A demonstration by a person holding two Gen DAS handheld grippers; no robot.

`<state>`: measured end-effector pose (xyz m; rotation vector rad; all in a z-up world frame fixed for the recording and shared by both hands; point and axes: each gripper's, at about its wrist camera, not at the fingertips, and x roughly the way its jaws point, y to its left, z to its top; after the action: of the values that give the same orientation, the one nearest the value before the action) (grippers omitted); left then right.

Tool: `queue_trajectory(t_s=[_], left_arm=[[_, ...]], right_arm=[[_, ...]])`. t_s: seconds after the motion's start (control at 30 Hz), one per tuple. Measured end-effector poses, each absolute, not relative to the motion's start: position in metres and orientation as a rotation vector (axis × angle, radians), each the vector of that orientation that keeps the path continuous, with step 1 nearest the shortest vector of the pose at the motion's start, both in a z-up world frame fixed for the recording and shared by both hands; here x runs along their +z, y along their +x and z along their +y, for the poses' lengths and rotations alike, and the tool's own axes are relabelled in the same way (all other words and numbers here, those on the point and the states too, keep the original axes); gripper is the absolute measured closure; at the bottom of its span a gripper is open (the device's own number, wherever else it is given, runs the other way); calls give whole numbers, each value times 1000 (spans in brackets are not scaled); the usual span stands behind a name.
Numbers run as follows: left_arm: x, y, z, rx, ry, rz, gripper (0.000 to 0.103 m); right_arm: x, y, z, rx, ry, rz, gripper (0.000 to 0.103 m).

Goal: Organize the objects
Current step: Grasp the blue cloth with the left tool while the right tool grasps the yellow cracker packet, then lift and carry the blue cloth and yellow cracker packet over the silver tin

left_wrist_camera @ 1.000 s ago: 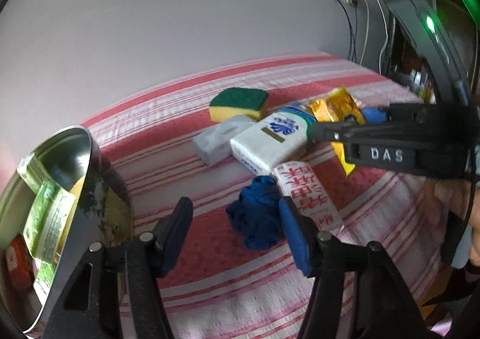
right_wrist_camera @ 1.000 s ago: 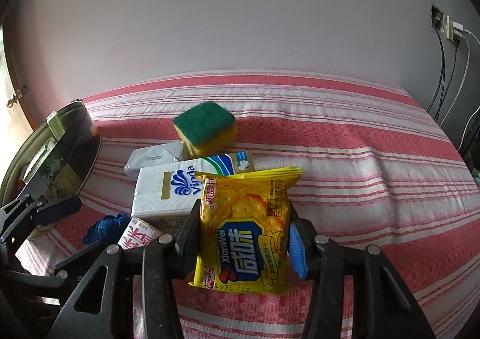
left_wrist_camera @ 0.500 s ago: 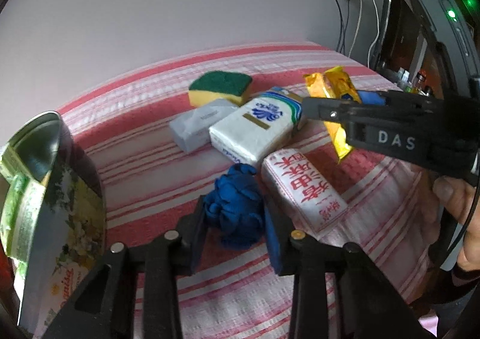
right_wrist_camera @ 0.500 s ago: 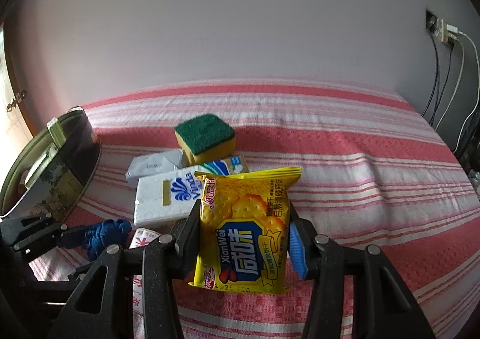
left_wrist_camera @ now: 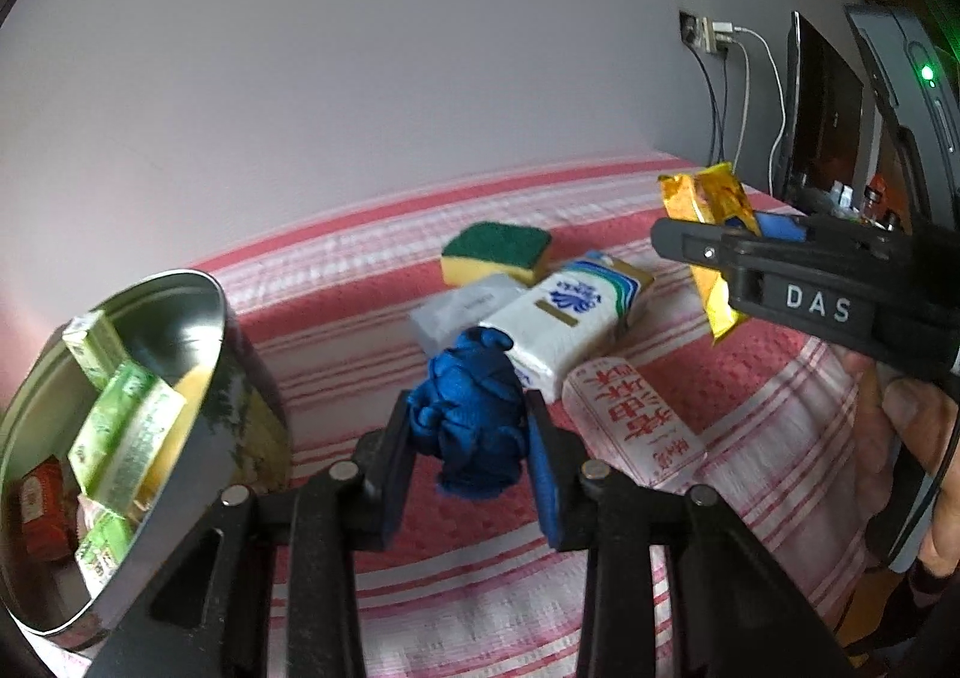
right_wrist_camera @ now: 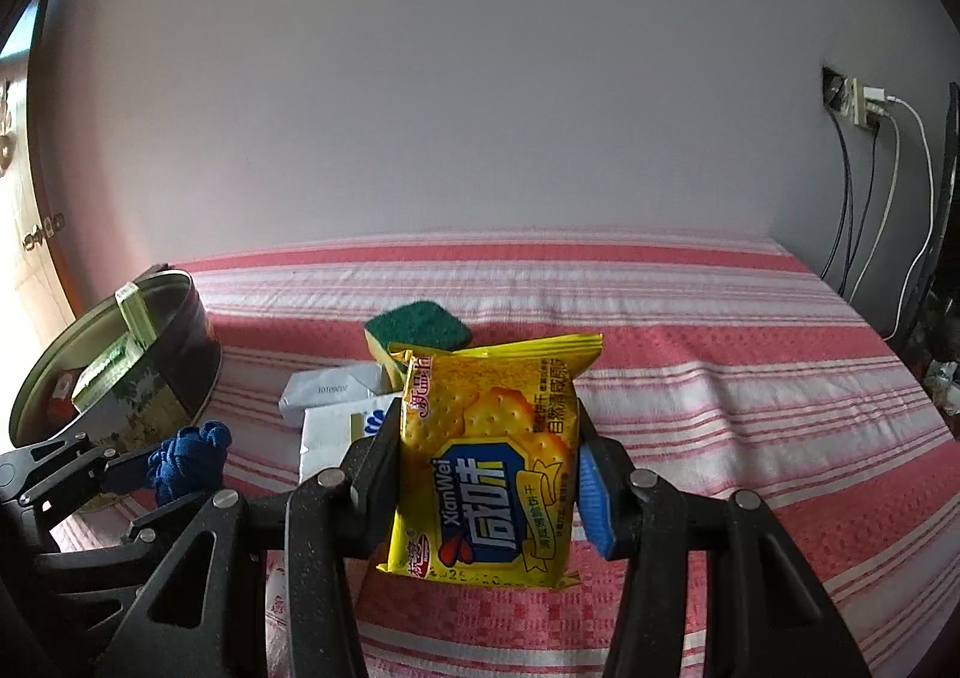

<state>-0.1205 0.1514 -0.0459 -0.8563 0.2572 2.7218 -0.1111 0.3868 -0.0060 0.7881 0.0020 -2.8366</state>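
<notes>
The left gripper [left_wrist_camera: 471, 441] has its jaws clamped on a knotted blue cloth [left_wrist_camera: 474, 420], held clear of the red-striped bed [left_wrist_camera: 750, 378] beside the round tin [left_wrist_camera: 240, 378]. The right gripper [right_wrist_camera: 489, 474] grips a yellow XianWei cracker packet [right_wrist_camera: 489, 474] upright above the bed.

Round tin [left_wrist_camera: 240, 378] stands at the tablecloth's [left_wrist_camera: 360, 318] left edge, small cartons [left_wrist_camera: 126, 438] inside. Sponge [left_wrist_camera: 497, 252] lies toward the back edge; tissue packs [left_wrist_camera: 564, 318] just before it. Printed packet [left_wrist_camera: 636, 426] lies right of the knotted cloth [left_wrist_camera: 474, 426], nearer the front edge.
</notes>
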Motion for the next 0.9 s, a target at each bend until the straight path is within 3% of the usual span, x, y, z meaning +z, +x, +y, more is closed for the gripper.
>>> queue_trajectory(t_s=[0.9], left_arm=[[-35, -102, 145, 2843, -671, 247, 70]], right_arm=[[2, -95, 389, -2891, 668, 6, 51]])
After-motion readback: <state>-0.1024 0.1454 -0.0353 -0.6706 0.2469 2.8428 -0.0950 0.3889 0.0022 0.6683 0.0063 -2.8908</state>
